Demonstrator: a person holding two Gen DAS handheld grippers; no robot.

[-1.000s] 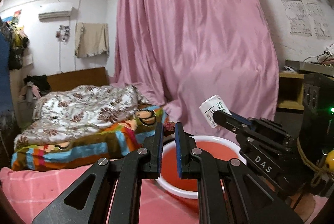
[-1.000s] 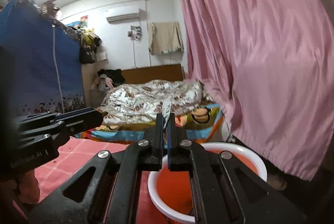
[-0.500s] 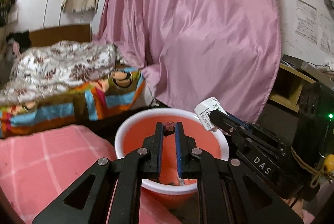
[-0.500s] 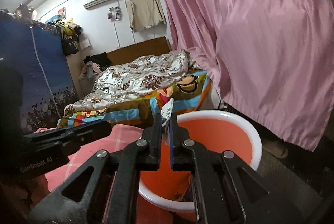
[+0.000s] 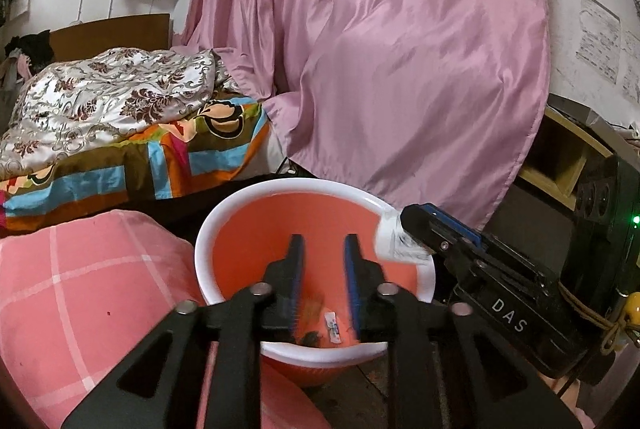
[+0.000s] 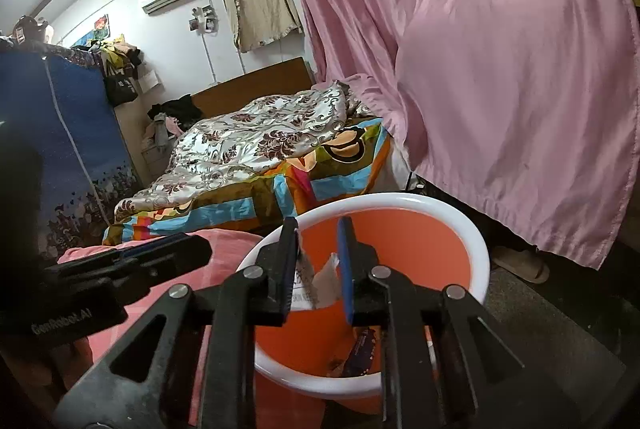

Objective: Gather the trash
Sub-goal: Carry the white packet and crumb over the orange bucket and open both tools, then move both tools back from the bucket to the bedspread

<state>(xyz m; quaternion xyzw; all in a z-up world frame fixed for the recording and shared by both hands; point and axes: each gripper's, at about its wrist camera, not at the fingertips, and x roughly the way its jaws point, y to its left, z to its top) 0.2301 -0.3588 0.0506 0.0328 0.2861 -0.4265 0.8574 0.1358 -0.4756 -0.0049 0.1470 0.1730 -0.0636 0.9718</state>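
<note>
The left hand-held gripper [image 5: 322,243] hung over the orange bin [image 5: 248,225] with the white rim, its jaws opening to a narrow gap with nothing between them. Down in the bottom of the bin lay small scraps of trash [image 5: 326,325], seen through that gap.

The right hand-held gripper [image 6: 320,229] was also poised over the bin [image 6: 460,225], and its jaws were opening as well. A white paper wrapper [image 6: 314,279] with printing on it sat in the gap between them. It lay against the left finger [image 6: 288,253], while the blue pad [image 6: 344,261] of the other finger stood just clear of it, so the grip looked let go. In the left wrist view the same wrapper [image 5: 394,243] showed blurred at the tip of the right gripper [image 5: 416,225], over the bin's far rim. More litter, among it a dark wrapper [image 6: 360,349], lay at the bottom of the bin.

The bin stood on the floor beside a pink checked cushion [image 5: 80,289], with a pink curtain [image 5: 400,49] behind it.
</note>
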